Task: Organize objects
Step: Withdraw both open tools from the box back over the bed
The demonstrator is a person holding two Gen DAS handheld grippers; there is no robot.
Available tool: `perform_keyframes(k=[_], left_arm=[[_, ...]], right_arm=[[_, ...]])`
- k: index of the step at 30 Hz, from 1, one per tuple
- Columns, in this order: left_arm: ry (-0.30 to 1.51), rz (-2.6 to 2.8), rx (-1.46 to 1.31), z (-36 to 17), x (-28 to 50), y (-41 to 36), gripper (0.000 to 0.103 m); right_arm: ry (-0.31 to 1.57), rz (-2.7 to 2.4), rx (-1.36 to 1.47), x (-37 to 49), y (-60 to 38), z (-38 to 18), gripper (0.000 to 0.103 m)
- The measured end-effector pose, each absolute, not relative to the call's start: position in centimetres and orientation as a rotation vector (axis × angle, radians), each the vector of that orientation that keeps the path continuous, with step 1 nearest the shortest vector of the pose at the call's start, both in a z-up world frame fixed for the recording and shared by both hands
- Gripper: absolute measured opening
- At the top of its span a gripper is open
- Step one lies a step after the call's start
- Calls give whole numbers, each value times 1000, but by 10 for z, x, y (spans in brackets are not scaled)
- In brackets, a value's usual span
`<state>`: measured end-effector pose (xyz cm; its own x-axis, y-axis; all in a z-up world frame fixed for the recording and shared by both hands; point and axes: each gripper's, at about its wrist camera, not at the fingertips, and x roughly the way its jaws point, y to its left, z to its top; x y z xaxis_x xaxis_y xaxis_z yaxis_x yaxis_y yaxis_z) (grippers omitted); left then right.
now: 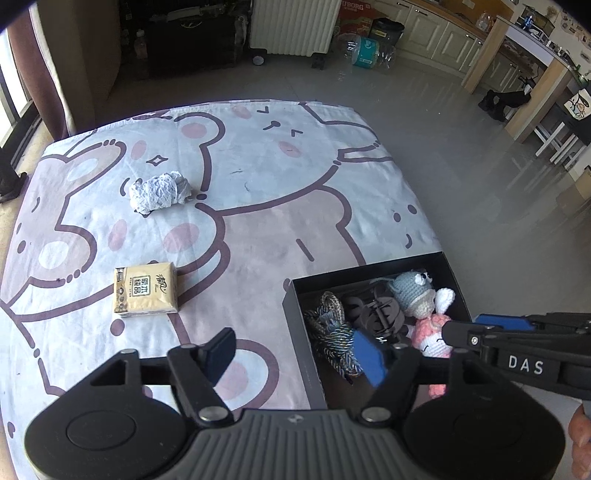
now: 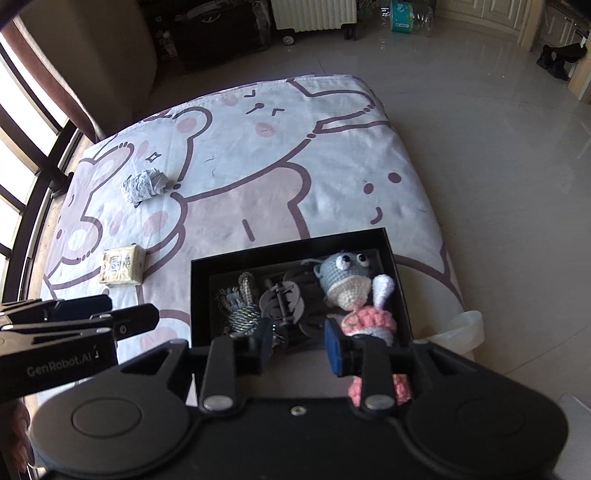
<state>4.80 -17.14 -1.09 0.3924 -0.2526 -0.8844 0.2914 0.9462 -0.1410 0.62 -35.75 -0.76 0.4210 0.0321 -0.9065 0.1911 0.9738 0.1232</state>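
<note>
A black box [image 1: 295,325] [image 2: 199,288] sits at the near right of the cartoon-print table. It holds a coiled rope [image 1: 334,334] [image 2: 240,310], a dark hair claw [image 1: 373,314] [image 2: 282,299] and a crocheted doll [image 1: 421,299] [image 2: 351,284]. A tissue pack [image 1: 146,291] [image 2: 122,266] and a crumpled paper ball [image 1: 160,190] [image 2: 144,184] lie on the cloth to the left. My left gripper [image 1: 295,354] is open and empty over the box's left edge. My right gripper [image 2: 299,343] is open and empty above the box's near side.
The table's far and right edges drop to a tiled floor [image 1: 461,155]. A white radiator [image 1: 291,26] and dark furniture [image 1: 192,40] stand beyond. A window railing [image 2: 33,173] runs along the left.
</note>
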Motion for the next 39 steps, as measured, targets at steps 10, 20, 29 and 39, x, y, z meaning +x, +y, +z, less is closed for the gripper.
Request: perform_keyframes(k=[10,20,29,39], left_arm=[[1090,-292,106,-4,40,-165,102],[1088,-238,137,-3,39,-161,103],[1087,-231,158,-4,39,-161,103],[1091,-225,162,-6,39,-159,103]], right_arm=[[1108,-165,139,-6,-354,9,77],[1101,-228,110,-16,-359,12,103],[1102,-250,131,-25,-371,7,103],[1104,-257,141,-26,-374,6,103]])
